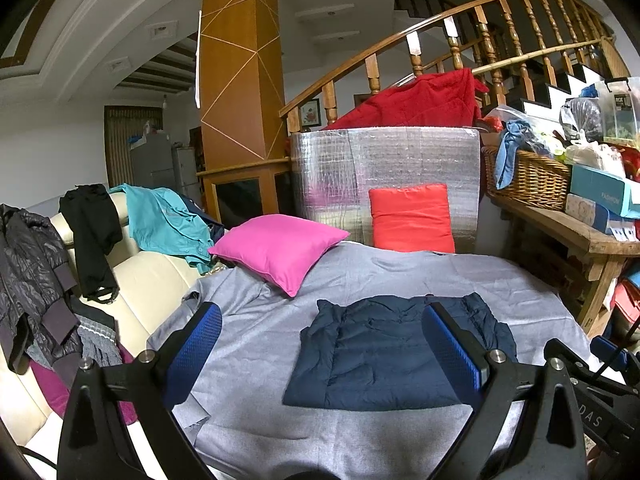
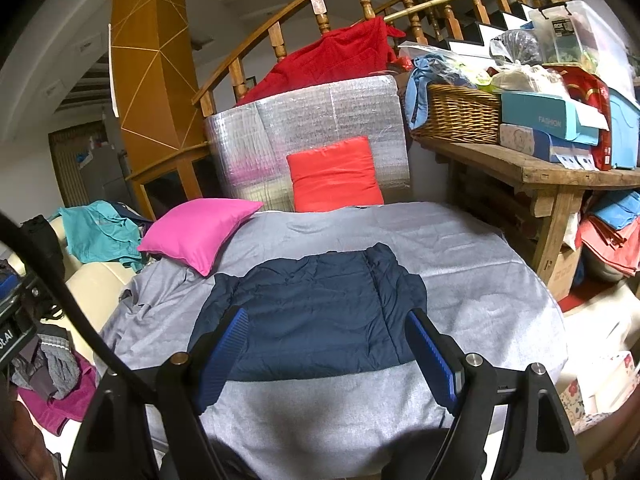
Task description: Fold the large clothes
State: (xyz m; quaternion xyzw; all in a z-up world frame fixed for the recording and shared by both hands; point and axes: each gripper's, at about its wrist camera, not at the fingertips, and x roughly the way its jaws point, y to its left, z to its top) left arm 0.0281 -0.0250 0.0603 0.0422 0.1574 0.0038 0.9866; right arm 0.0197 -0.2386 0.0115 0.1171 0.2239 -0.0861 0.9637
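Lying folded into a neat block, the navy padded jacket (image 2: 316, 312) is resting near the middle of the grey sheet (image 2: 460, 280) that is covering the work surface, with bare sheet showing on every side of it. At the far left, dark clothes (image 1: 36, 280) and a teal shirt (image 1: 168, 220) are draping over the cream sofa (image 1: 148, 280), crowding that edge. A pink cushion (image 2: 200, 232) is sitting on the sheet's far left corner, apart from the jacket, and an orange cushion (image 2: 334, 174) is leaning upright against a silver foil panel (image 2: 312, 120) along the far edge, with a red blanket (image 2: 332, 60) heaped behind the panel. To the right, a wicker basket (image 2: 452, 112) on the wooden bench (image 2: 560, 172) is holding blue cloth that is spilling over its rim and plastic bags; beside it boxes (image 2: 536, 120) are stacking up, and a clear plastic bin (image 2: 572, 28) is standing behind them, its contents too blurred to tell. The bench is pressing close to the sheet's right edge, leaving little room there. The left gripper (image 1: 320, 344) is hovering over the near edge with its blue pads spread wide and nothing between them; the right gripper (image 2: 326, 344) is likewise standing wide apart above the jacket's near hem, not touching it. The widest free sheet is lying in front of the jacket, towards the grippers.
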